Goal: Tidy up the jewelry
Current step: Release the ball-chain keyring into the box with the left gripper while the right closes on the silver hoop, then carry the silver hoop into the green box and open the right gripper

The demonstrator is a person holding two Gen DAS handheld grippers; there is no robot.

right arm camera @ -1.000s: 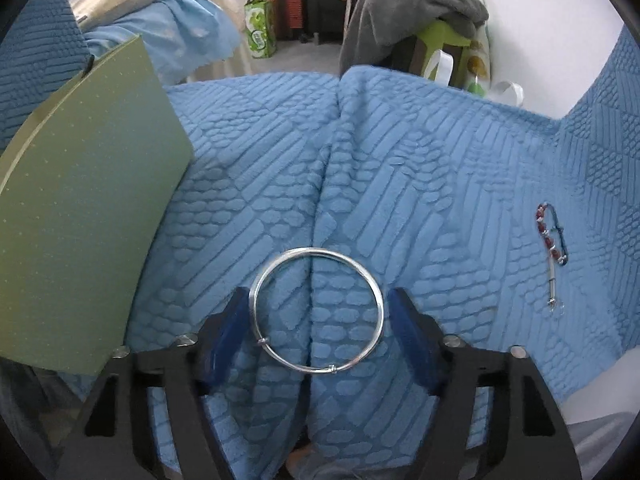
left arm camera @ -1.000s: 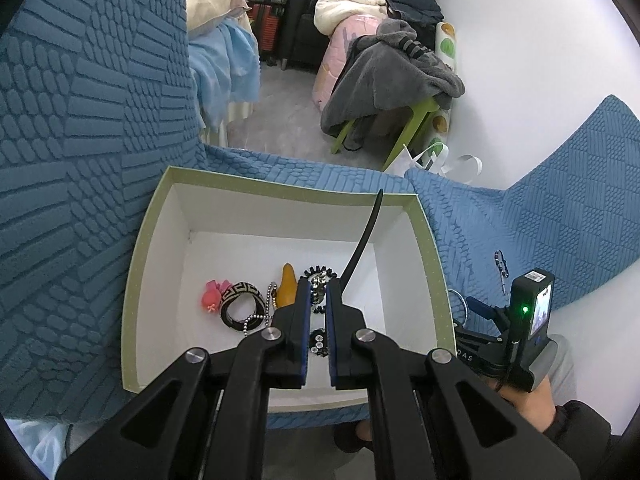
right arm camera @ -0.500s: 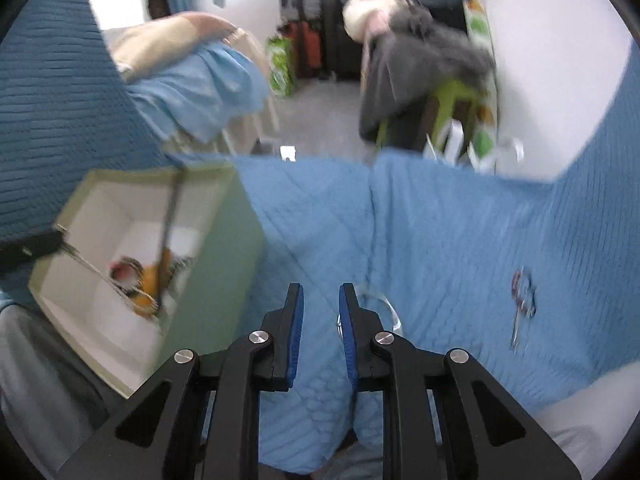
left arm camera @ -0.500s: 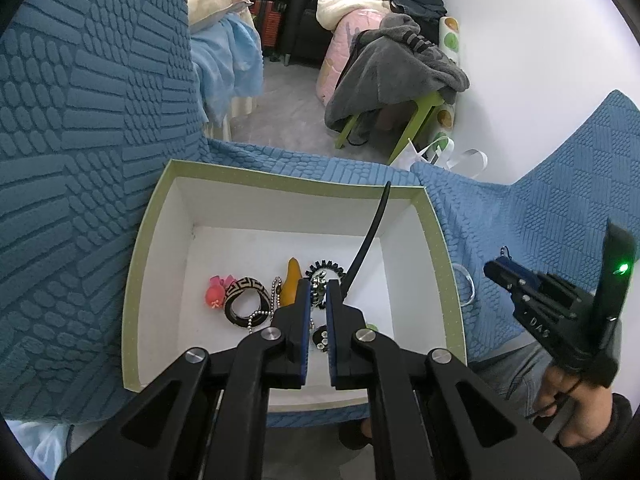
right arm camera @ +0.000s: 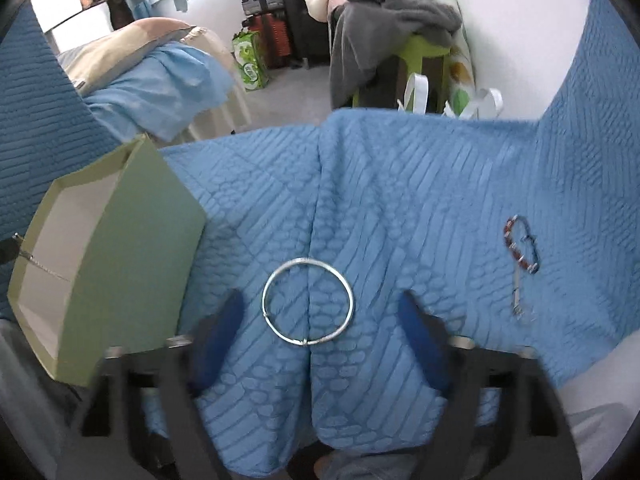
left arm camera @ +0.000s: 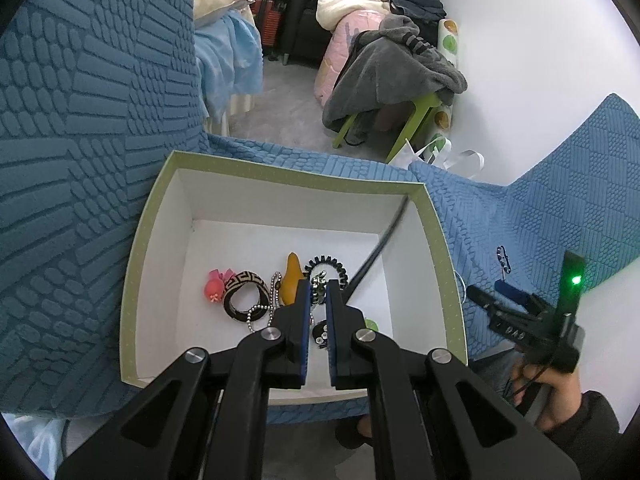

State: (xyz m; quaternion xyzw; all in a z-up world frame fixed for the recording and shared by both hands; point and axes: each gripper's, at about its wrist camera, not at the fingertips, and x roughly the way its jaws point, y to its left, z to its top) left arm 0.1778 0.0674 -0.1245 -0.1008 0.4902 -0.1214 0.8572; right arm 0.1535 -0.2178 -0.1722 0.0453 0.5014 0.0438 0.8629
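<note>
A green box with white inside sits on the blue sofa cover. In it lie a pink charm, a black-and-gold bangle, a bead chain, an orange piece and a black coil tie. My left gripper hovers over the box, jaws nearly closed with nothing visibly between them. My right gripper is open wide, its blue pads either side of a silver ring bangle lying on the cover. A beaded bracelet lies to the right. The box also shows in the right wrist view.
The right gripper and hand show at the right of the left wrist view. Beyond the sofa edge are a bed with blue sheet, a green stool piled with grey clothes and white wall.
My right gripper was shut and raised half a second ago; now it is open wide and low around the silver bangle, which stays on the cover. The left gripper has barely moved.
</note>
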